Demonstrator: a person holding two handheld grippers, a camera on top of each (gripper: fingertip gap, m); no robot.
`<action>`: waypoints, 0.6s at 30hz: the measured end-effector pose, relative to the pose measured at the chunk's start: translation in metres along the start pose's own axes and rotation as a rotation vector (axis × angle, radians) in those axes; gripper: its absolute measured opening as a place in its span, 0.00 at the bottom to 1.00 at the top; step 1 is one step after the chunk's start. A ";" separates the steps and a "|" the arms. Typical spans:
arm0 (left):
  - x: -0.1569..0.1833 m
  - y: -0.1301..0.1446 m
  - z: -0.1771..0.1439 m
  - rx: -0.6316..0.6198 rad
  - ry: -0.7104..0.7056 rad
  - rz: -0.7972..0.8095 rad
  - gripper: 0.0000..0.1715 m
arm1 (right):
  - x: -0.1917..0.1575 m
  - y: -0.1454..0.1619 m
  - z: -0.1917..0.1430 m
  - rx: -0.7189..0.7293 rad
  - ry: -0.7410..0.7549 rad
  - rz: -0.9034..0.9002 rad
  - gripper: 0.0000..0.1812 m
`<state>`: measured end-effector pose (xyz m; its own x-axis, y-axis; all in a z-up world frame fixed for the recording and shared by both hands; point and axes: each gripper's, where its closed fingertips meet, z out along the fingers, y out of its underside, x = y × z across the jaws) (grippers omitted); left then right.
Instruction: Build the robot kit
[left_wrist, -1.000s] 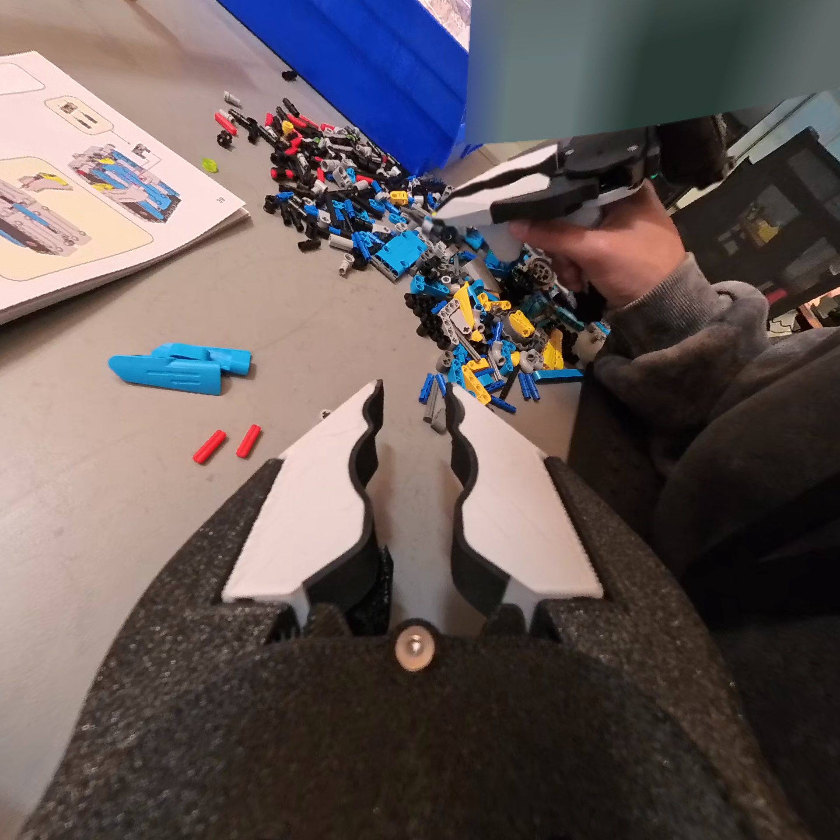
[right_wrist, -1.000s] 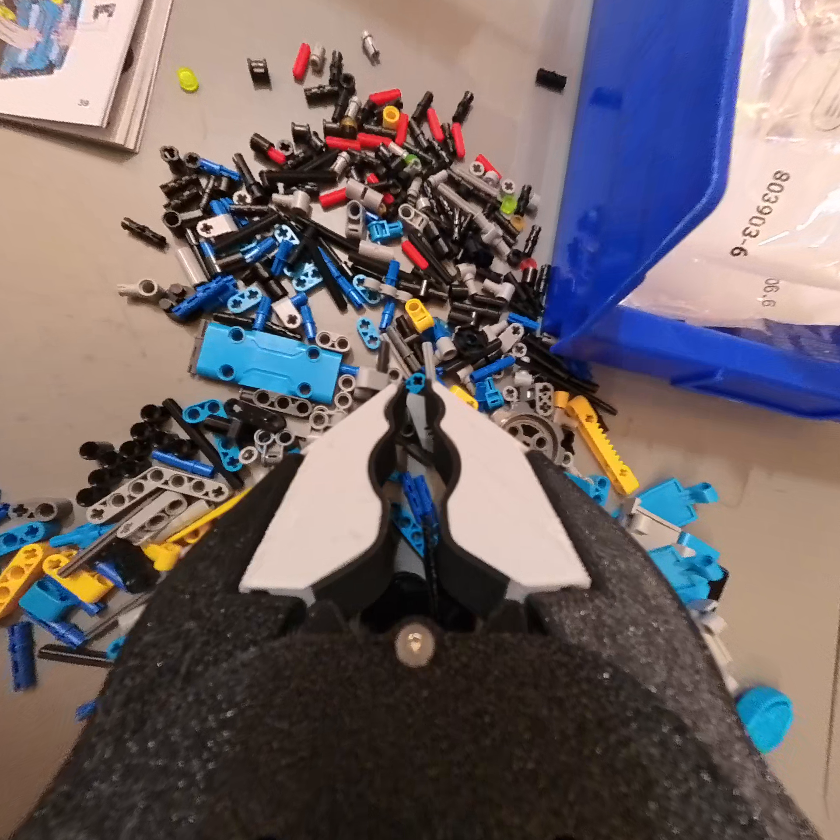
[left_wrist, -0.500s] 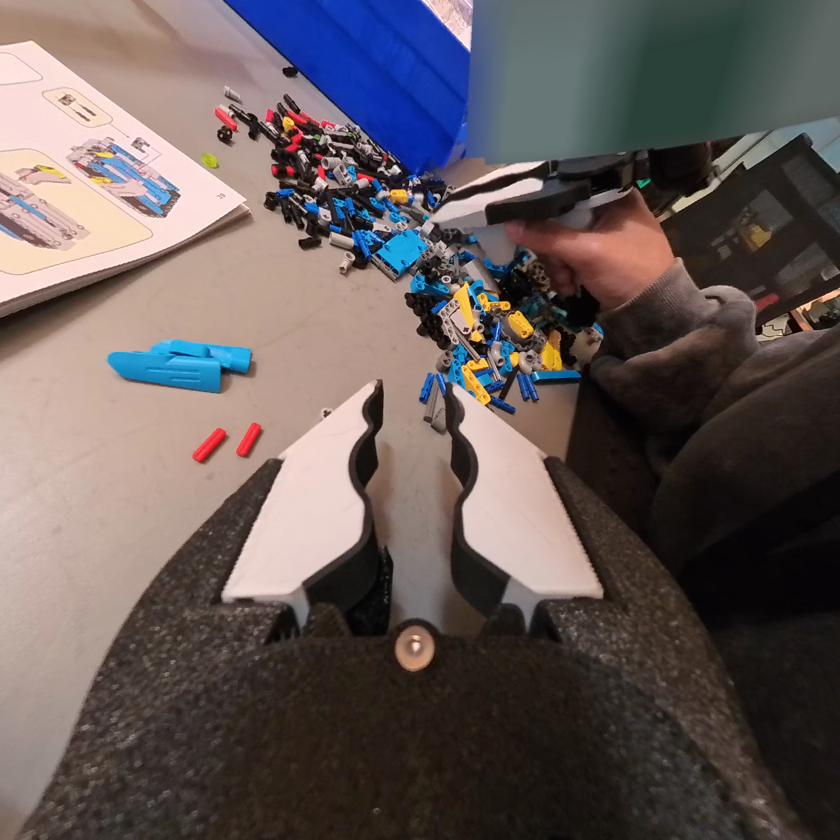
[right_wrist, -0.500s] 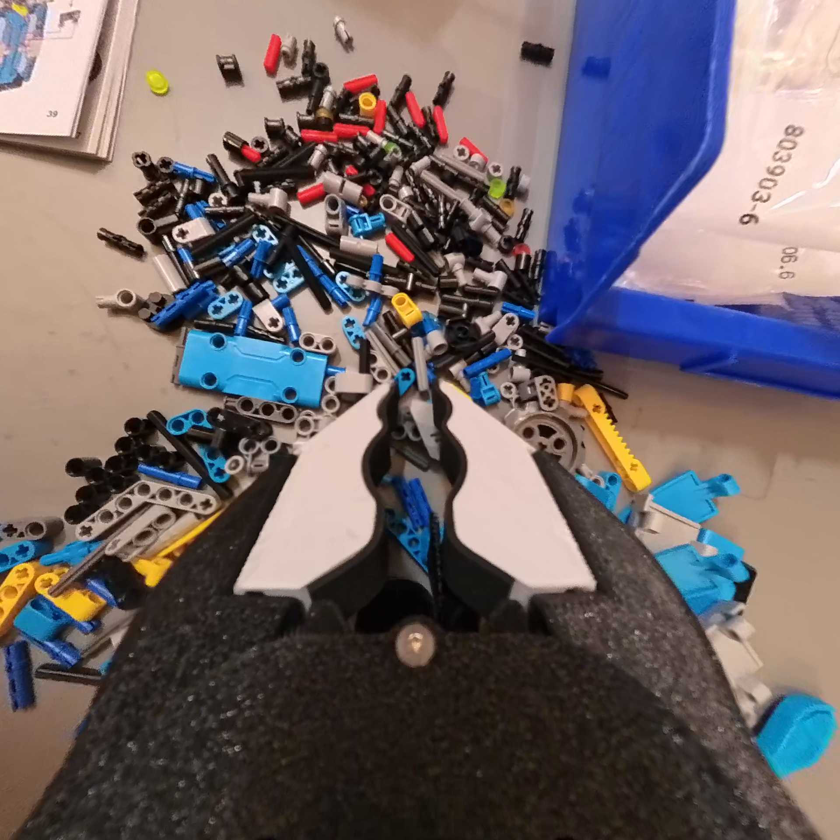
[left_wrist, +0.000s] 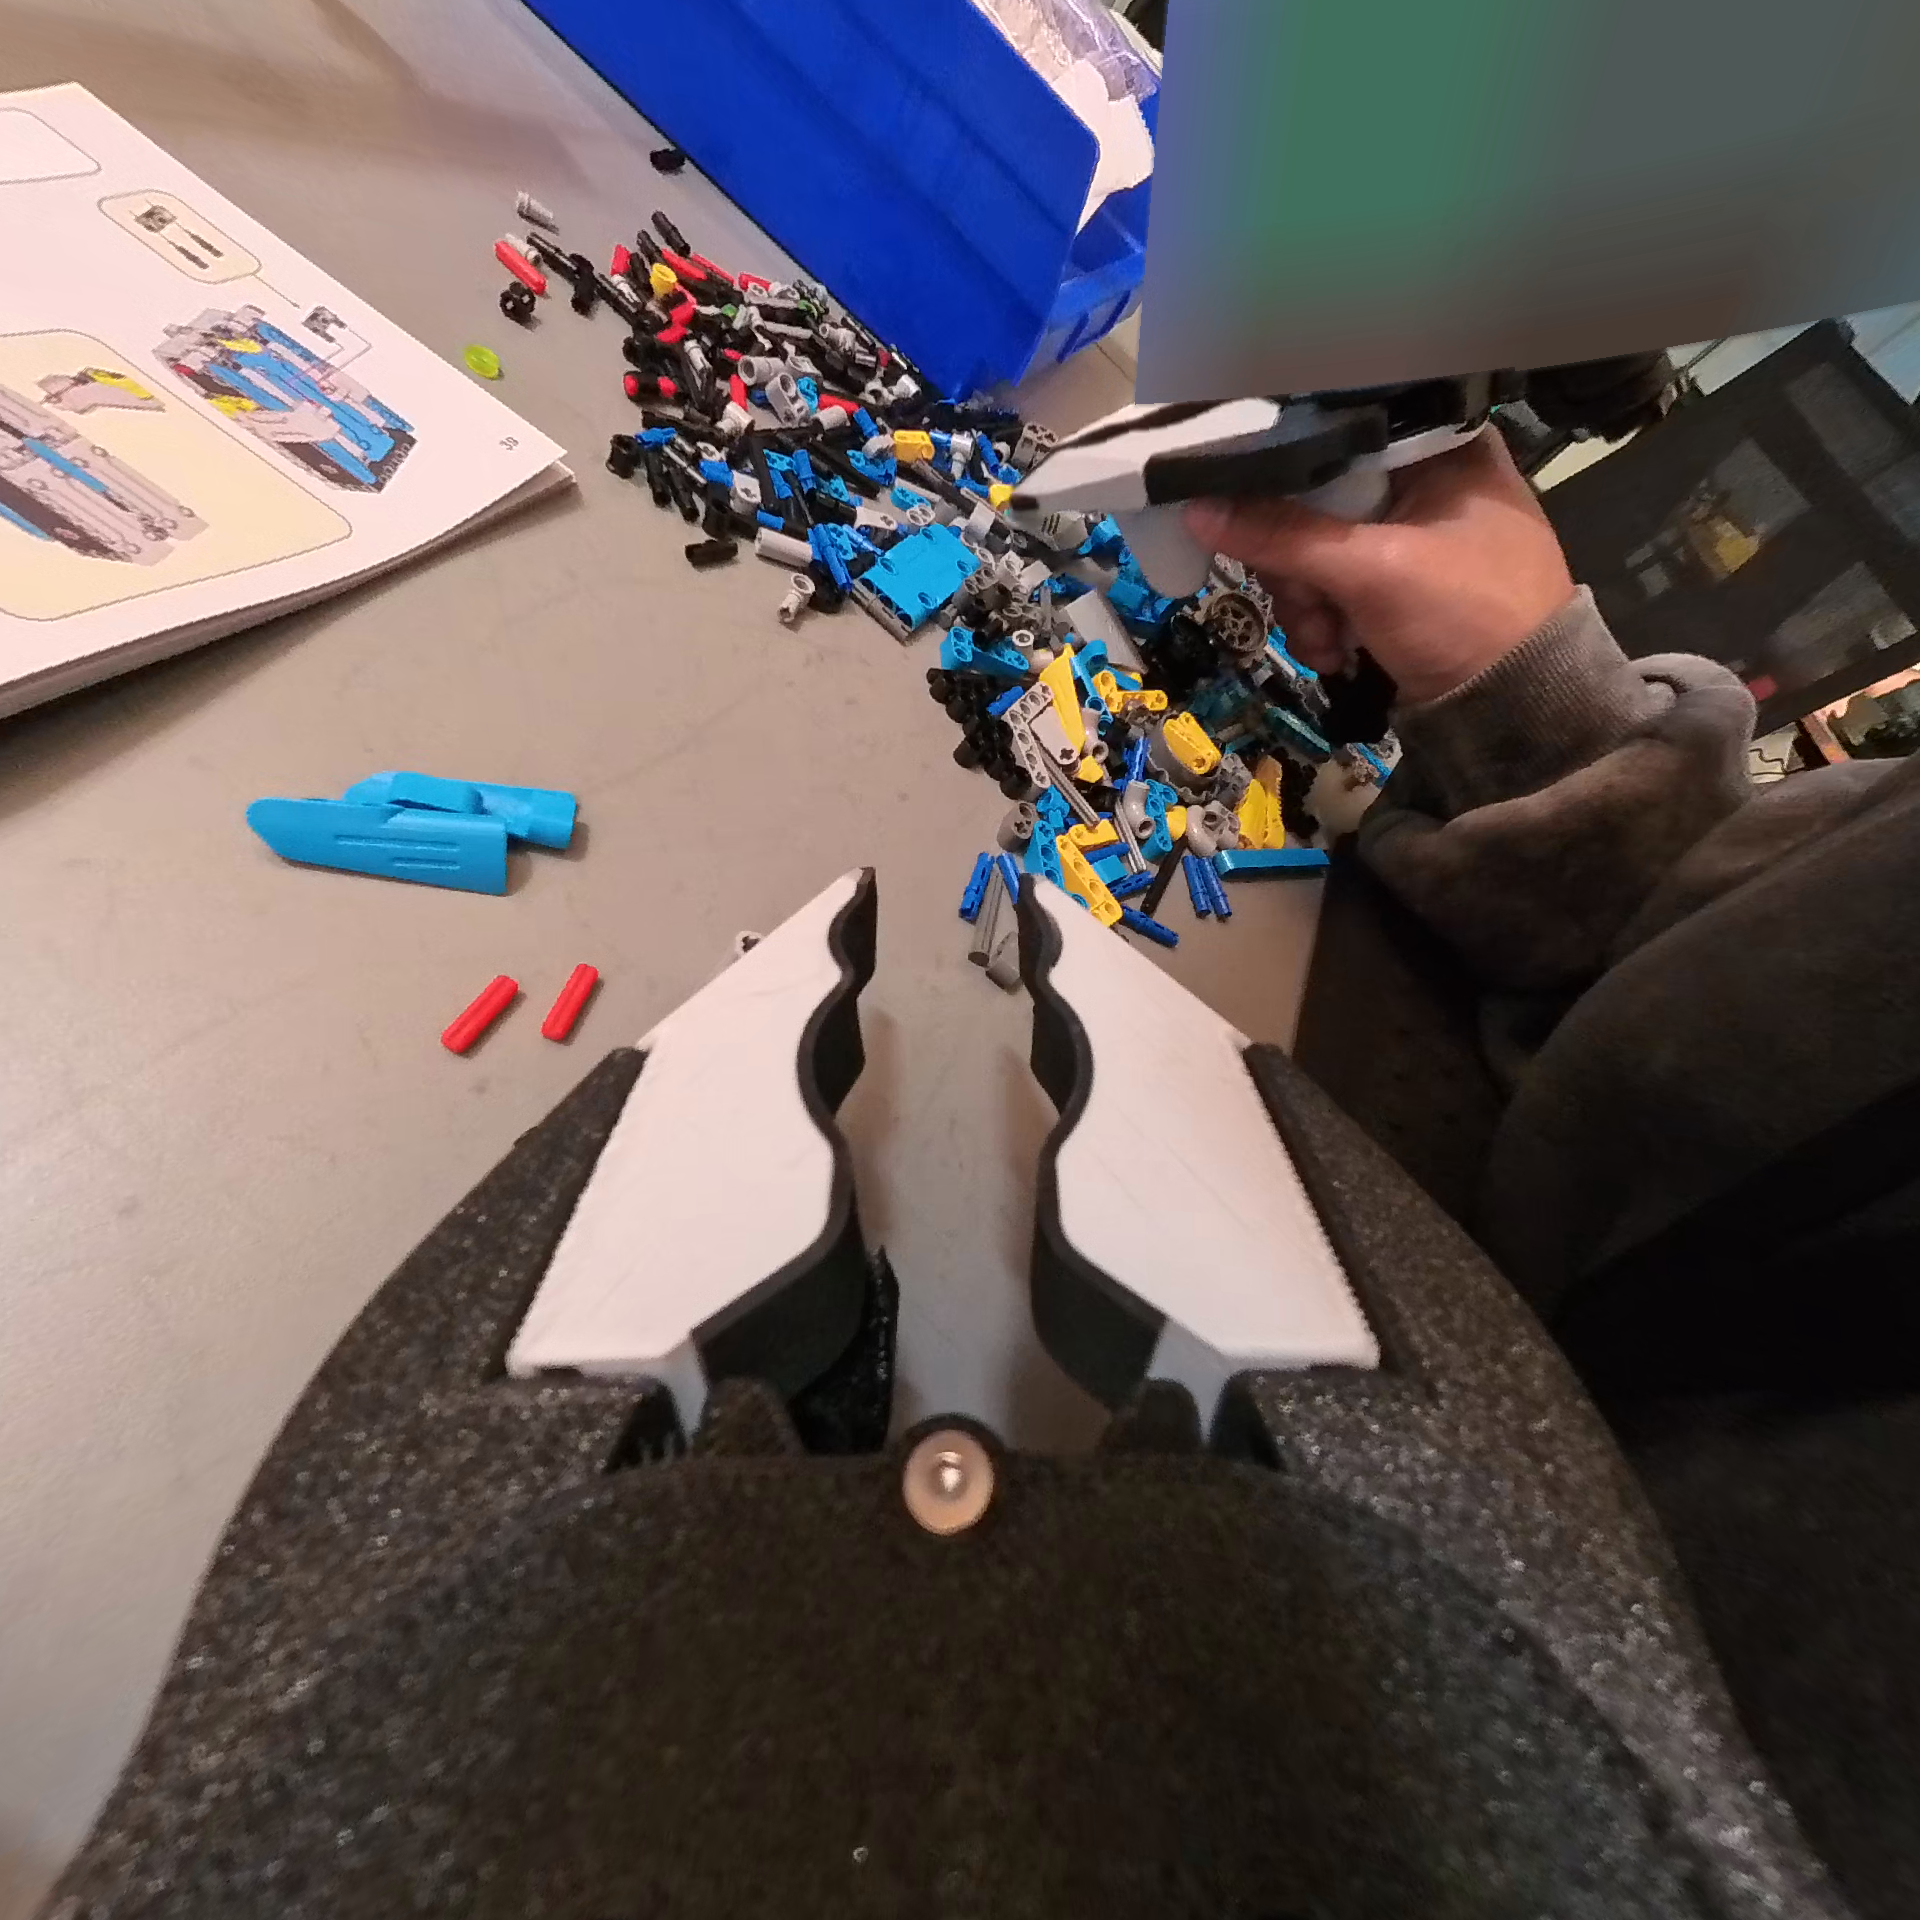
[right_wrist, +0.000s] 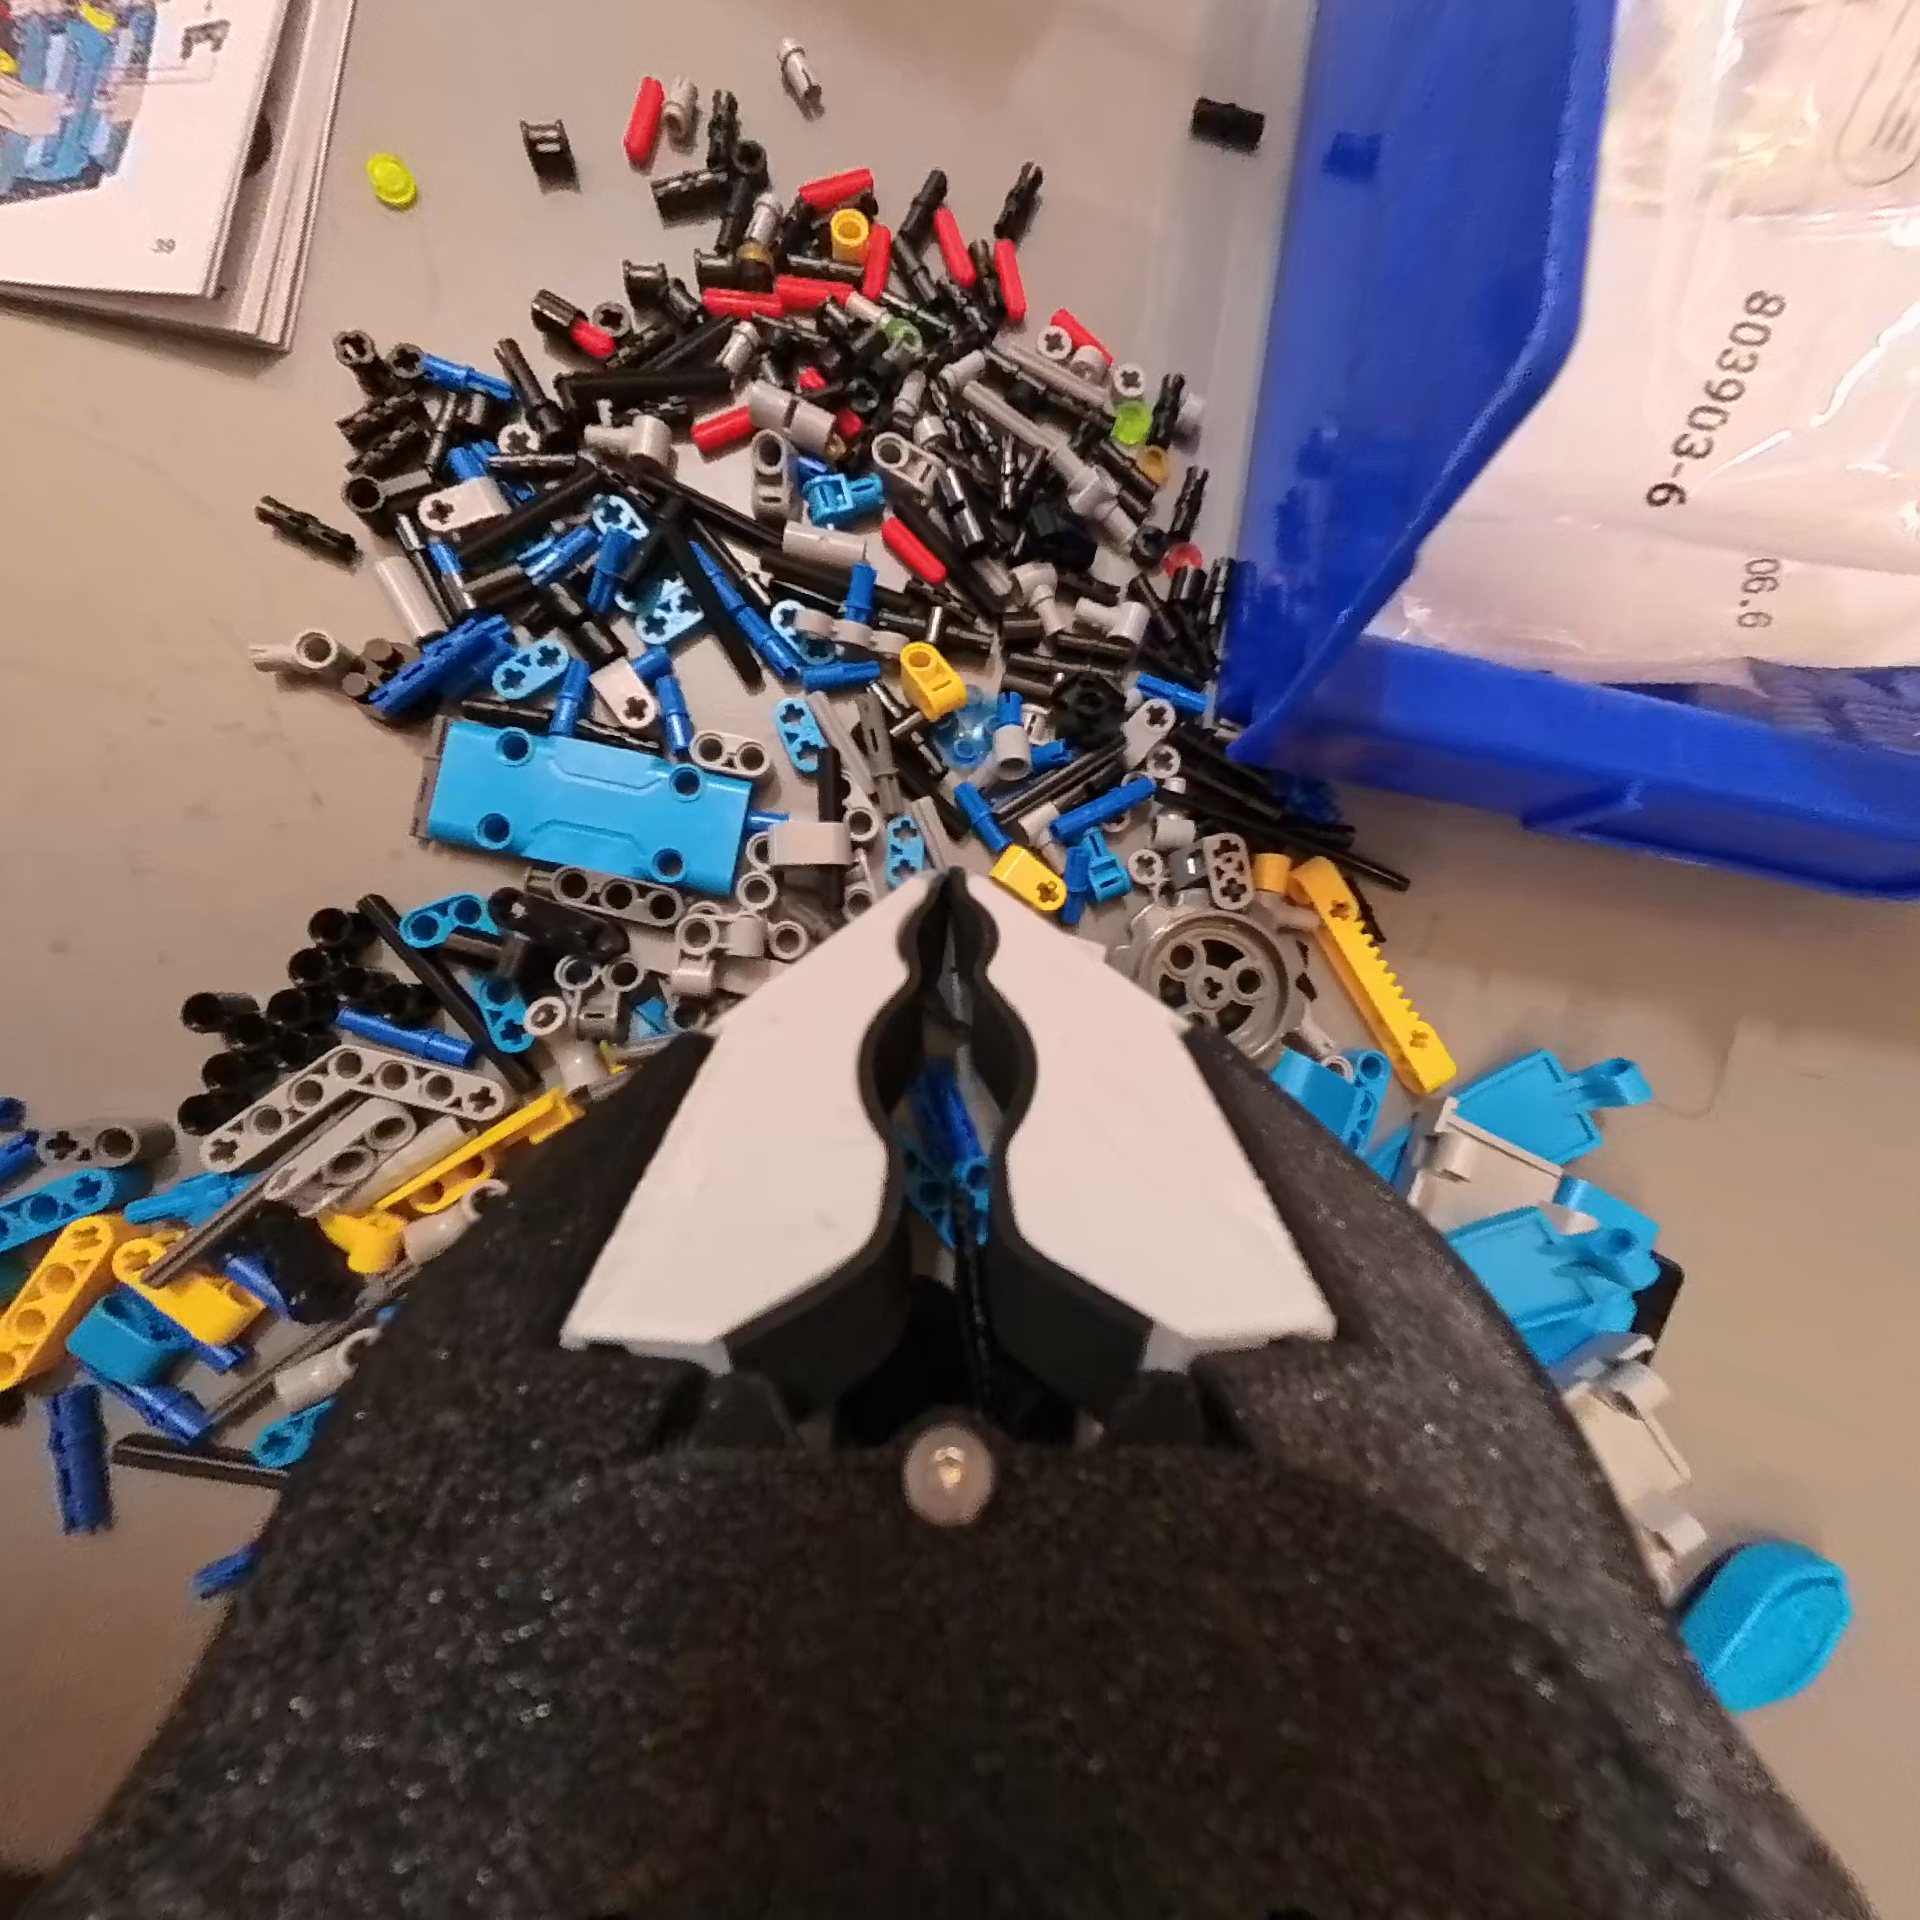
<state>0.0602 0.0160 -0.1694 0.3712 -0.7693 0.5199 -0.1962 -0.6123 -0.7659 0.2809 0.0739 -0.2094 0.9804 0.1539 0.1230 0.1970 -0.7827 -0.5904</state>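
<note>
A pile of small black, blue, grey, red and yellow building pieces lies on the grey table. My right gripper is over its near part, with the jaws closed together on a thin grey piece that is mostly hidden. A light blue panel lies to its left and a grey gear to its right. The left wrist view shows the right gripper held by a hand above the pile. My left gripper is open and empty, low over the table beside blue pins.
A blue bin holding plastic bags stands right of the pile. An open instruction booklet lies at far left. A light blue assembled part and two red pins lie left of my left gripper. A person's sleeve is at the right. One gripper's finger ends stand about 25 cm off the other's. From the right gripper's tips to the grey gear is close to 5 cm.
My right gripper's jaws have closed together on the thin grey piece that stood between them and it has shifted slightly over the pile. My left gripper has stayed still and open.
</note>
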 end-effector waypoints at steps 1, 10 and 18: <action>0.000 0.000 0.000 0.000 0.000 0.000 0.15 | 0.002 0.000 0.000 0.005 0.007 0.007 0.00; 0.000 0.000 0.000 0.001 0.002 -0.002 0.15 | 0.026 -0.001 0.010 0.054 0.121 0.062 0.01; 0.000 0.000 0.000 0.002 0.002 -0.004 0.15 | 0.019 0.001 0.008 0.051 0.067 0.075 0.00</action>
<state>0.0600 0.0160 -0.1691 0.3705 -0.7671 0.5238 -0.1927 -0.6151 -0.7645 0.3002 0.0811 -0.2143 0.9902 0.0536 0.1291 0.1245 -0.7586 -0.6396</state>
